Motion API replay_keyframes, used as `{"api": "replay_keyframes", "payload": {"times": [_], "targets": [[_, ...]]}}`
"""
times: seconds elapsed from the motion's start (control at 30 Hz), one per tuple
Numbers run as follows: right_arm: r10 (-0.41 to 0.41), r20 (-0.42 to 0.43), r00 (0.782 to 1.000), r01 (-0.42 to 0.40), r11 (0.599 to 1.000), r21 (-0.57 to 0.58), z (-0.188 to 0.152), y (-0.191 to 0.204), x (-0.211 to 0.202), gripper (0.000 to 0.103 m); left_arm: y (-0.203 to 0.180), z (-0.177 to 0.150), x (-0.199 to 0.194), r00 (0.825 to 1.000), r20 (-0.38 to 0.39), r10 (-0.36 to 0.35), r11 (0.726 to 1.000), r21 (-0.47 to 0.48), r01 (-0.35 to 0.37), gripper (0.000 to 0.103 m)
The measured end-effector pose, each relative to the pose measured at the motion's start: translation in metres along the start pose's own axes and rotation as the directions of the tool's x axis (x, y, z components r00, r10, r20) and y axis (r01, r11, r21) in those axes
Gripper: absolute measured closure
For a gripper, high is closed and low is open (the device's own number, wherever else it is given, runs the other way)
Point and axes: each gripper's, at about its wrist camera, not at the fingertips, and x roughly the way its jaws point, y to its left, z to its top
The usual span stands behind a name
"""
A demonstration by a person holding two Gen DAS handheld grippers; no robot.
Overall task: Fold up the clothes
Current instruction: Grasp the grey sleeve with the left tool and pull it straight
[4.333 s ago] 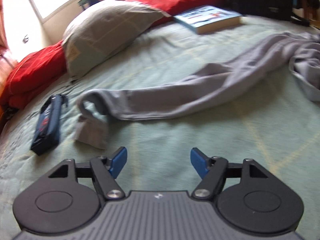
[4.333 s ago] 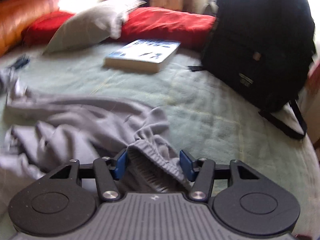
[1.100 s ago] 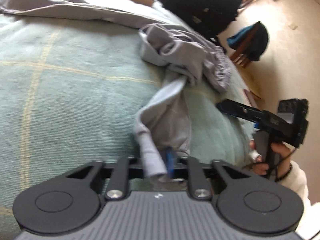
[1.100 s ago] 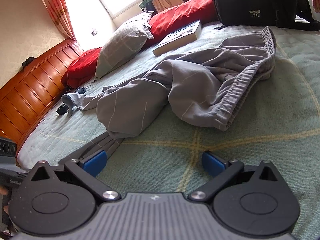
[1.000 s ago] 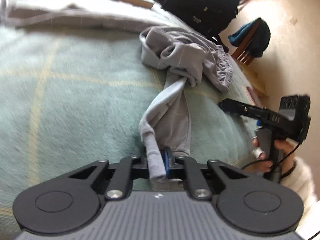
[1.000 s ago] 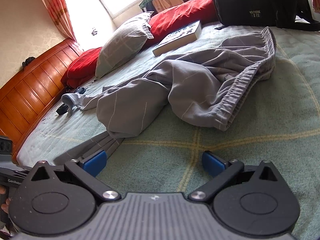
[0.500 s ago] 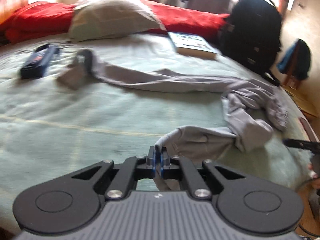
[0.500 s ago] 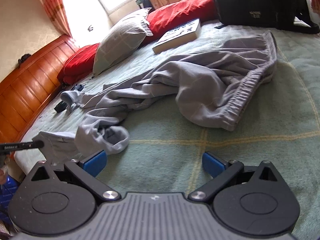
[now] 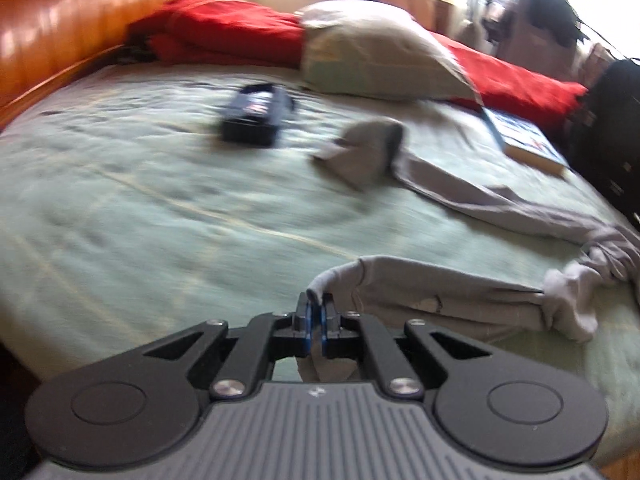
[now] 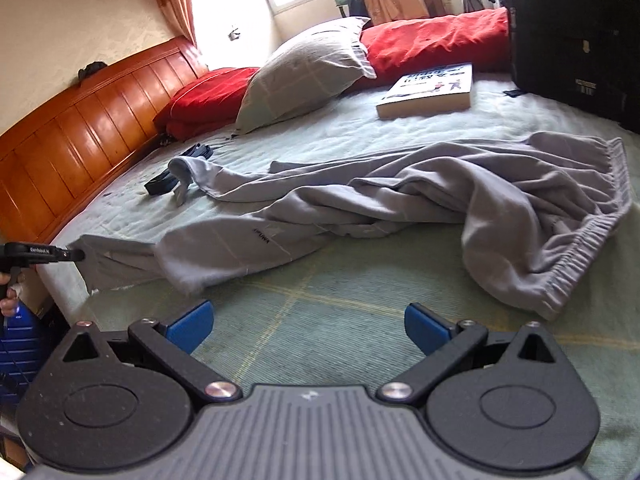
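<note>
Left gripper [image 9: 315, 322]: fingers pinch trouser cuff [image 9: 340, 276]. Right gripper [image 10: 308, 326]: fingers spread, empty, trousers [image 10: 400, 208] on bed [image 10: 360, 320] beyond.

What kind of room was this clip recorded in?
Most likely a home bedroom. A bed with a pale green checked bedspread and orange wooden headboard fills the view, with a grey-white pillow and red bedding at its head, and grey sweatpants spread out for folding.
</note>
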Motion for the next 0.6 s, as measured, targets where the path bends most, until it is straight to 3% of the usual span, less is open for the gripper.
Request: {"api": "replay_keyframes", "payload": {"times": [0.5, 0.6], "targets": [[-0.023, -0.038, 0.999, 0.022, 1.000, -0.018, 0.004, 0.007, 0.015, 0.000, 0.090, 0.029, 0.042, 0.980, -0.061, 0.187, 0.976, -0.097, -0.193, 0.101], [-0.036, -0.044, 0.998, 0.035, 0.999, -0.018, 0.004, 0.006, 0.017, 0.000, 0.098, 0.033, 0.043, 0.959, -0.036, 0.282, 0.954, -0.092, -0.284, 0.101]]}}
